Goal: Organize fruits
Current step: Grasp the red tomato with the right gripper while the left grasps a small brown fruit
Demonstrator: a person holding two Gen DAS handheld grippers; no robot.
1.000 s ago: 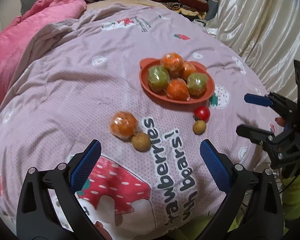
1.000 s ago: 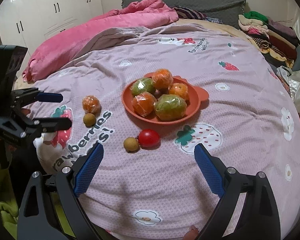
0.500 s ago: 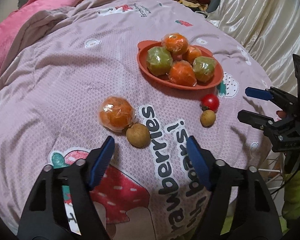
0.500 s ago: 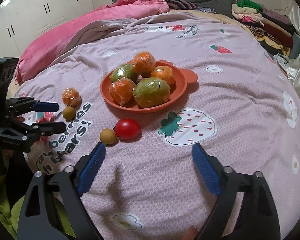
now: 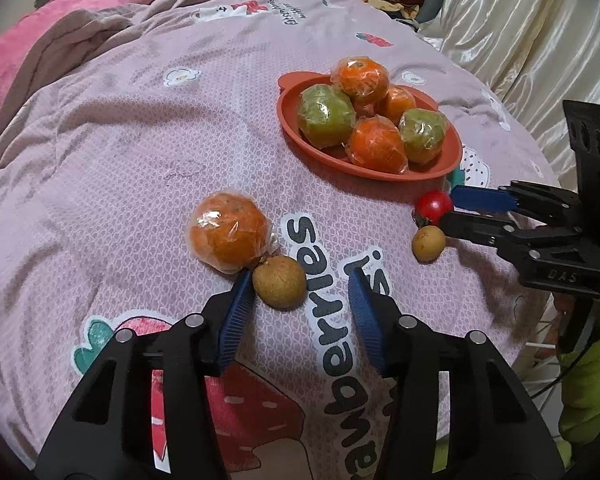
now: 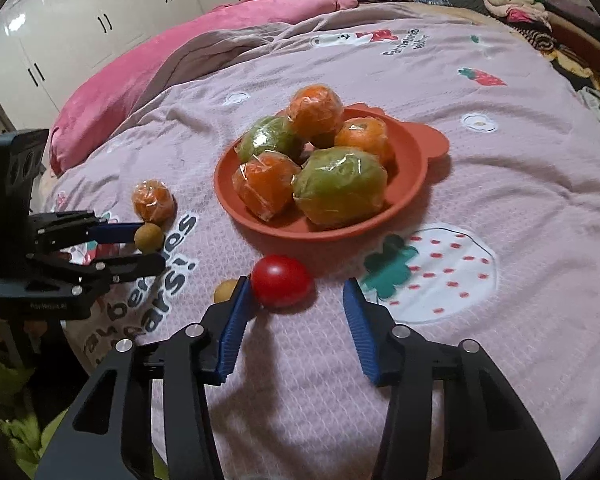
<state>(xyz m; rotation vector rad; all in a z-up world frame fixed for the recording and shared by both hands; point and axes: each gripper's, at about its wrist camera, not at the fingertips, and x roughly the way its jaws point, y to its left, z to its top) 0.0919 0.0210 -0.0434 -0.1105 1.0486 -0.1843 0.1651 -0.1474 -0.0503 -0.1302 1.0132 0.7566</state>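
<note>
An orange-red plate (image 5: 448, 168) (image 6: 410, 196) on the bed holds several wrapped oranges and green fruits. A wrapped orange (image 5: 228, 236) (image 6: 153, 201) lies loose on the cover with a brown longan (image 5: 279, 282) (image 6: 149, 237) touching it. My left gripper (image 5: 300, 284) is open, its left finger beside that longan. A red tomato (image 6: 282, 286) (image 5: 434, 206) and a second longan (image 6: 225, 291) (image 5: 428, 243) lie in front of the plate. My right gripper (image 6: 296, 292) is open around the tomato, its left finger between tomato and longan.
The fruits lie on a pink strawberry-print bed cover (image 6: 480, 184). A pink quilt (image 6: 204, 52) is bunched at the far side. Folded clothes (image 6: 540, 20) are stacked at the far right. Cream curtains (image 5: 520, 40) hang past the bed edge.
Both grippers have moved forward and down. The left now reaches the near longan; the right now has its fingers around the tomato. The jaws have narrowed but stay open.
</note>
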